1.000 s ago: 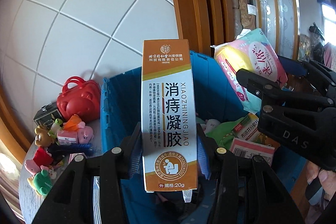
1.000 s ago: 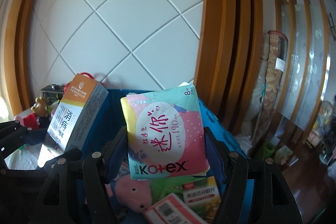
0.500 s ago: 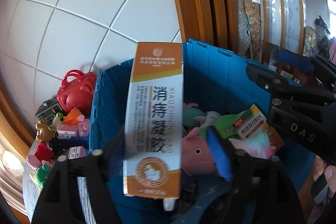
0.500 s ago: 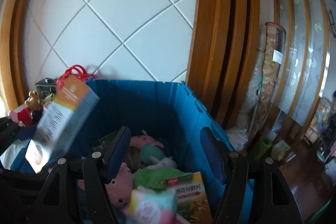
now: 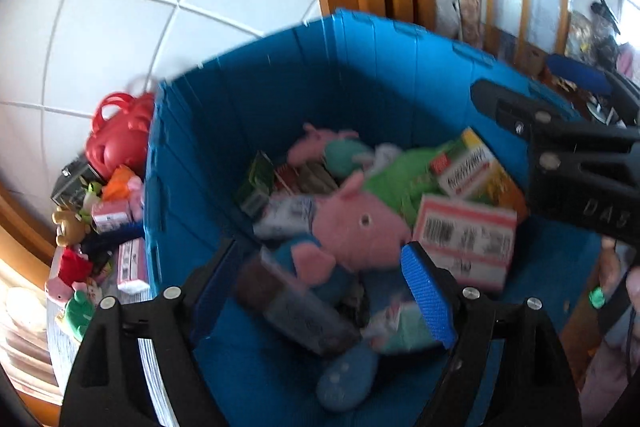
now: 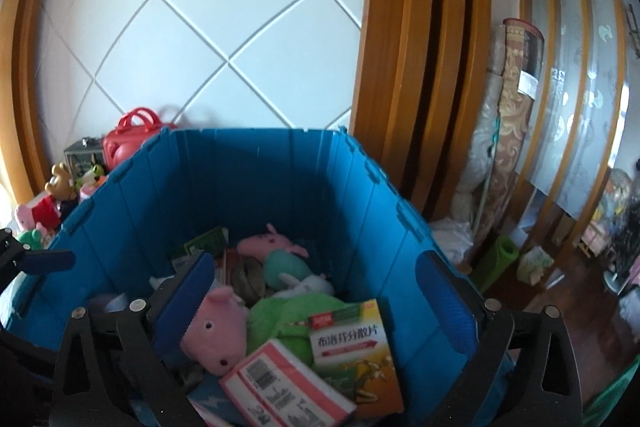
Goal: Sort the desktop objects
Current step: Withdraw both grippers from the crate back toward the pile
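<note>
A blue crate [image 5: 360, 75] [image 6: 256, 179] holds plush toys and boxes. A pink pig plush [image 5: 356, 227] [image 6: 218, 331] lies in its middle, beside a green plush [image 6: 288, 315], an orange-green medicine box [image 6: 352, 343] and a red-white barcode box [image 5: 466, 239]. A blurred long box [image 5: 288, 307] lies low in the crate between my left fingers. My left gripper [image 5: 324, 291] is open and empty above the crate. My right gripper [image 6: 316, 303] is open and empty over the crate; its body shows at the right of the left wrist view [image 5: 576, 171].
Left of the crate, on the table, stand a red toy handbag [image 5: 120, 135] [image 6: 132, 139], a small bear [image 6: 60, 183], several small plush toys [image 5: 76, 267] and small pink boxes [image 5: 130, 263]. A white tiled wall and wooden frames stand behind. Floor clutter lies at the right.
My left gripper opened and let go the orange-white medicine box, which dropped into the crate. My right gripper released the pink Kotex pack into the crate earlier. Both grippers tilted down toward the crate.
</note>
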`<move>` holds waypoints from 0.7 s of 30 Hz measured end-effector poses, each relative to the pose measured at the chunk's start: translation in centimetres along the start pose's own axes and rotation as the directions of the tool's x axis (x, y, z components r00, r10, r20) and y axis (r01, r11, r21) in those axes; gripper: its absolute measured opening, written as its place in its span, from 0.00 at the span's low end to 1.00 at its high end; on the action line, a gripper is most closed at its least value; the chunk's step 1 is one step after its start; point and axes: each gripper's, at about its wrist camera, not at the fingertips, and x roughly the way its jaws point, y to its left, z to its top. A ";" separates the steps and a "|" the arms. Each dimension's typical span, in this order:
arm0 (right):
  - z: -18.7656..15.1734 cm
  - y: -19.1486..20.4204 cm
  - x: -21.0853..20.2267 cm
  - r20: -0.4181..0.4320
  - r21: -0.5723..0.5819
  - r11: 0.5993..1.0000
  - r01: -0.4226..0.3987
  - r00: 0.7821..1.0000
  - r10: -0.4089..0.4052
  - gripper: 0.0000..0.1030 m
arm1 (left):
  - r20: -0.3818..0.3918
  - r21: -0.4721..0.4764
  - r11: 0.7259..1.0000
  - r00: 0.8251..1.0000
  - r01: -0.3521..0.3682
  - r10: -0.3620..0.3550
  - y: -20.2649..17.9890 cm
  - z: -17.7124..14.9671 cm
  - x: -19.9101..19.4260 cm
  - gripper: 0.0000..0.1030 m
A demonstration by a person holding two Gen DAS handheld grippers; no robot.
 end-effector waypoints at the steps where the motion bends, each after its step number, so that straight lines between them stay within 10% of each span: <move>1: -0.2 -0.1 -0.1 -0.007 0.002 1.000 -0.013 1.000 0.013 1.00 | -0.004 0.002 1.000 1.000 -0.011 0.011 0.1 -0.3 0.0 0.80; 21: -0.6 2.0 -0.9 -0.022 0.000 1.000 -0.028 0.999 0.028 1.00 | 0.121 -0.048 0.999 0.993 0.011 -0.005 2.5 -1.7 -3.2 0.80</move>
